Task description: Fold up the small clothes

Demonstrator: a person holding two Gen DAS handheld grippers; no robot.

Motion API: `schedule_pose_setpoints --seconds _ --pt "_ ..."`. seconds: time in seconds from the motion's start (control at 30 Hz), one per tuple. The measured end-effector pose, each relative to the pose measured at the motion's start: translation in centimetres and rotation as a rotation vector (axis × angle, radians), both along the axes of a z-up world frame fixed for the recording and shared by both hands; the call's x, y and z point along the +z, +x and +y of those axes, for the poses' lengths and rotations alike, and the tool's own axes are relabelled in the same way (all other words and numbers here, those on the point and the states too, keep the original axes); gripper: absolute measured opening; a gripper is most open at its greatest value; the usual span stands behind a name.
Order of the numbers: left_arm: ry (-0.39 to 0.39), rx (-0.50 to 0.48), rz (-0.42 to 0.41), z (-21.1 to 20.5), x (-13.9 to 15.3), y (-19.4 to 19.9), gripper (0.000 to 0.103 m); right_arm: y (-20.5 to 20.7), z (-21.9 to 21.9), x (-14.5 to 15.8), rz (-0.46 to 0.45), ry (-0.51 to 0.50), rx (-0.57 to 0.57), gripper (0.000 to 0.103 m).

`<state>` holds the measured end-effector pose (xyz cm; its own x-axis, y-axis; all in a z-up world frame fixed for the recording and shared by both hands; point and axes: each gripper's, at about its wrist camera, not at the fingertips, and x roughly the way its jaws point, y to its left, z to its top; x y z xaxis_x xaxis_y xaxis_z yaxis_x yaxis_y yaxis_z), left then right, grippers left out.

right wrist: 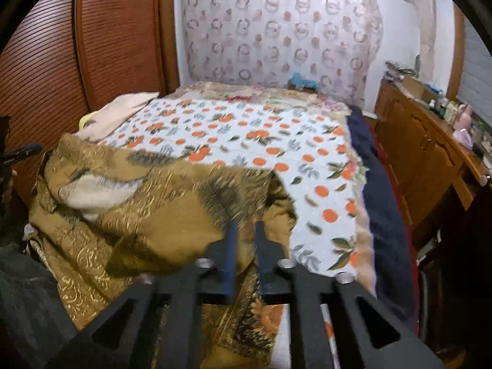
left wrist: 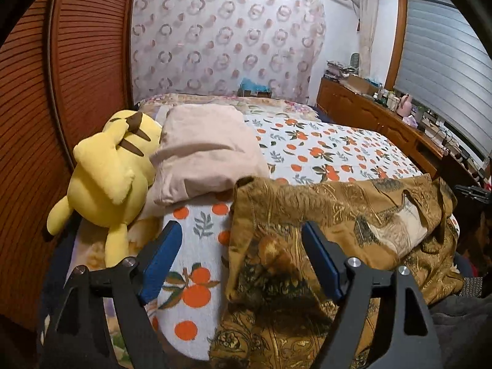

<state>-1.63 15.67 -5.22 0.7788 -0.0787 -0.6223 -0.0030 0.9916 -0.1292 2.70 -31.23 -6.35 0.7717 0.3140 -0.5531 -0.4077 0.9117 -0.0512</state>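
We see first the bed (left wrist: 332,153), which fills most of both views and is covered by a white sheet with oranges and leaves printed on it. On the left side a brown slatted wardrobe (left wrist: 77,77) stands close along the bed, and behind the bed hangs a pale curtain (left wrist: 221,37) with a ring pattern. On the right a long wooden sideboard (right wrist: 418,153) runs along the wall, with many small things on its top that we cannot tell apart. The golden-brown patterned garment (left wrist: 338,221) lies crumpled on the near edge of the bed, spread across the sheet and hanging a little over the front. Beyond it, near the wardrobe, a pinkish pillow (left wrist: 203,153) rests on the sheet, and a yellow plush toy (left wrist: 110,178) leans just beside the pillow, between it and the wardrobe; both stay apart from the garment, only the pillow's near corner comes close to it. The left gripper (left wrist: 243,261) has its blue pads wide apart above the left border of the garment and grasps nothing. The right gripper (right wrist: 246,255) has its pads only narrowly apart, with a fold of the garment between them; the view is blurred, so we cannot tell if they press on the cloth.
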Motion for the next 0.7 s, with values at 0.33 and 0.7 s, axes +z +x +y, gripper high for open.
schedule_pose_setpoints --seconds 0.33,0.7 --pt "0.038 0.028 0.016 0.4 -0.1 4.3 0.081 1.8 -1.1 1.9 -0.078 0.023 -0.084 0.062" --pt "0.029 0.008 0.076 0.7 -0.9 9.3 0.081 8.7 1.6 -0.8 0.036 0.014 -0.016 0.063"
